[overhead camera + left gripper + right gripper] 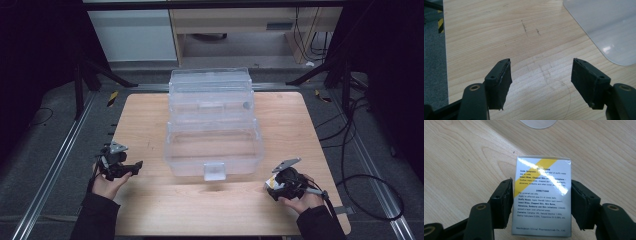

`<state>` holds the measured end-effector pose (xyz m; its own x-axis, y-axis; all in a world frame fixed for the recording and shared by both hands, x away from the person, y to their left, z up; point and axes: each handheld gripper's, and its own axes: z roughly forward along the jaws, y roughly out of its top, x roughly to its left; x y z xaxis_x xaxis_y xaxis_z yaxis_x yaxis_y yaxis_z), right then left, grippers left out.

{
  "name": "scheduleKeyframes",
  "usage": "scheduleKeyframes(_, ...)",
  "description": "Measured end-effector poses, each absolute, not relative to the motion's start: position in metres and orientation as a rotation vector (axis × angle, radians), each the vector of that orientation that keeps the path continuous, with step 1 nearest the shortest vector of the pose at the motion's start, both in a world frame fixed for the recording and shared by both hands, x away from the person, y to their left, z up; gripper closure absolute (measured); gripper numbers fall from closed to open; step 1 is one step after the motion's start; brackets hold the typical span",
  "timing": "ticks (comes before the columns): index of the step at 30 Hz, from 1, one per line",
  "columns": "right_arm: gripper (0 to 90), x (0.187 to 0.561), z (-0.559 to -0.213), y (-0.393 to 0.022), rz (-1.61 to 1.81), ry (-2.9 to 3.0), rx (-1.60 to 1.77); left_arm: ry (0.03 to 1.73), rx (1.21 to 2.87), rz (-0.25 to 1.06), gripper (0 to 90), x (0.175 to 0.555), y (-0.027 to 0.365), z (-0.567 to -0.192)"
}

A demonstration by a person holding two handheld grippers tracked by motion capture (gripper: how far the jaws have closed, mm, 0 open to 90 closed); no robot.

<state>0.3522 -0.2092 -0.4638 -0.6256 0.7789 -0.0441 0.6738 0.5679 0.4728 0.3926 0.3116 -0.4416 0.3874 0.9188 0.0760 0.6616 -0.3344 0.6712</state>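
- A person's right gripper point(541, 205) holds a small white medicine carton point(541, 197) between its two black jaws, just above the wooden table point(165, 205); seen from above, the gripper point(280, 186) sits at the table's near right corner, with the carton point(270, 183) showing as a speck of white and yellow at its tip.
- The left gripper point(541, 82) has its jaws spread wide with nothing between them, over bare wood just beside the near left corner of a clear plastic storage box point(214, 145), which stands in the middle of the table with its hinged lid point(210, 92) thrown back.
- The risk, as it looks: the pads point(505, 202) meet the carton only at its two narrow sides, so a light squeeze could let it slip or twist, while a hard one could crush the thin card.
- A further hazard would be the box's front wall: a low carry could catch the carton on the rim.
- The carton is glossy and glare-streaked, crossed by a yellow diagonal band, with fine black print under headings reading "Directions".
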Motion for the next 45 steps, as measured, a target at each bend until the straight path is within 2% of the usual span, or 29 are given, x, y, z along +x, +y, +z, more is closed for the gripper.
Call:
scheduleKeyframes(14,45.0,0.355,-0.464,-0.208,0.566,2.573,1.271,1.344,2.109,0.607,32.8,0.393,0.310,-0.440)
scheduleKeyframes(21,44.8,0.361,-0.453,-0.237,0.613,2.405,1.354,1.333,2.093,0.607,34.0,0.394,0.308,-0.438)
scheduleKeyframes(29,44.4,0.366,-0.466,-0.261,0.544,2.359,1.481,1.331,2.070,0.620,36.0,0.393,0.307,-0.434)
scheduleKeyframes(33,43.1,0.368,-0.468,-0.263,0.536,2.350,1.524,1.334,2.060,0.610,36.6,0.394,0.308,-0.434)
scheduleKeyframes(37,35.1,0.367,-0.468,-0.263,0.547,2.328,1.504,1.329,2.046,0.609,36.7,0.393,0.307,-0.430)
scheduleKeyframes(45,32.0,0.369,-0.449,-0.266,0.696,2.224,1.448,1.289,2.008,0.620,39.5,0.390,0.303,-0.413)
